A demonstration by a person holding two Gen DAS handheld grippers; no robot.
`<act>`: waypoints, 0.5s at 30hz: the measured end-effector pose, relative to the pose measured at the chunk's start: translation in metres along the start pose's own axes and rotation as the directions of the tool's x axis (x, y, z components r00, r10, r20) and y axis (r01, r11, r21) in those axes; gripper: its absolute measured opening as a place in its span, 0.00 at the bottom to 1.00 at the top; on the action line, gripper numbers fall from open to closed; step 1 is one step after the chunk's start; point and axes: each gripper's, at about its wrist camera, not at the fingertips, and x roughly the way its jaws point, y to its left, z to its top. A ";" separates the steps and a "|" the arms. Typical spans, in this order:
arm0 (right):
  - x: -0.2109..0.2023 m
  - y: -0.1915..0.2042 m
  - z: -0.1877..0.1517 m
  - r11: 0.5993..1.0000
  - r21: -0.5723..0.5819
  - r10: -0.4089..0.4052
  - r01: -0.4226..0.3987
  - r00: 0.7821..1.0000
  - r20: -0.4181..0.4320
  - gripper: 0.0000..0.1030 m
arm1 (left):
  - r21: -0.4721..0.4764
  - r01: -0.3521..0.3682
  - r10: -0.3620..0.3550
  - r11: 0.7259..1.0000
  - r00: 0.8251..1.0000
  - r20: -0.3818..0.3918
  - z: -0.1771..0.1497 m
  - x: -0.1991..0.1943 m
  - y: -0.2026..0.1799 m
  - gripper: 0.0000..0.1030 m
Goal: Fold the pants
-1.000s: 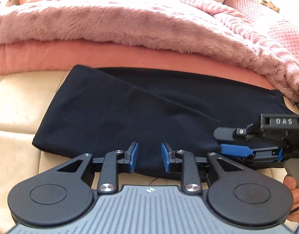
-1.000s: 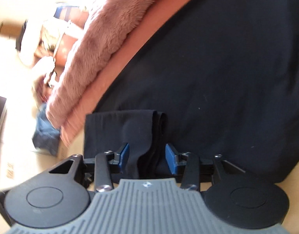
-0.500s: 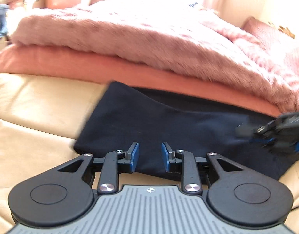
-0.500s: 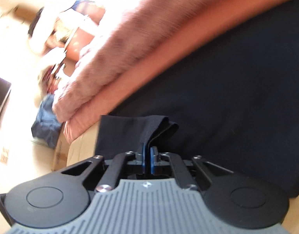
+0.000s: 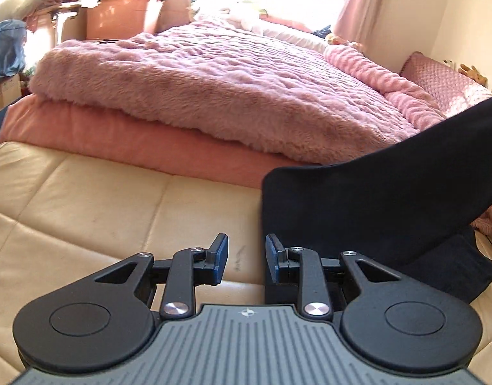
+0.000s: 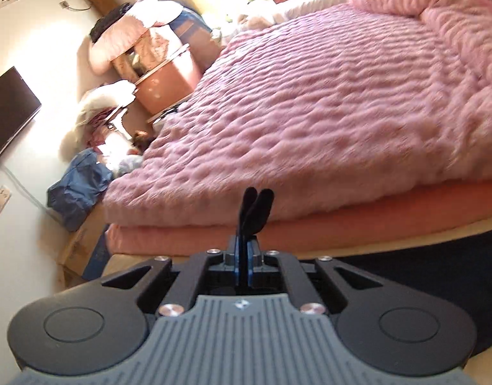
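Your left gripper point(image 5: 246, 258) is built of matte black plastic: two round housings with recessed discs flank a grey ribbed plate bearing a small white compass-like mark. Angular black linkage arms, pinned with silver screws, carry flat blue pads point(image 5: 221, 256) on the fingertips. Your right gripper point(image 6: 242, 264) is the same make: identical black round housings, grey ribbed centre plate with the same white emblem, silver screws on the links, and blue pads at the tips.

Left gripper point(image 5: 246, 258): jaws parted, nothing held, above cream cushion point(image 5: 85, 211). Dark pants point(image 5: 374, 205): right side lifted. Pink blanket point(image 5: 214, 89) behind.
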 end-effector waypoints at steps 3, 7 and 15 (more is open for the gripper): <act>-0.035 -0.044 0.018 0.995 -0.009 -0.095 0.095 0.995 0.017 0.00 | 0.021 0.015 -0.015 1.000 1.000 -0.010 0.002 0.009 -0.014 0.31; -0.061 -0.108 0.023 0.983 0.033 -0.184 0.183 0.983 0.012 0.00 | 0.062 0.039 -0.037 0.997 0.999 -0.033 0.004 0.026 -0.034 0.31; -0.008 -0.225 -0.015 0.929 0.122 -0.343 0.349 0.937 -0.073 0.00 | 0.134 0.089 -0.076 0.987 0.992 -0.102 0.004 0.065 -0.073 0.31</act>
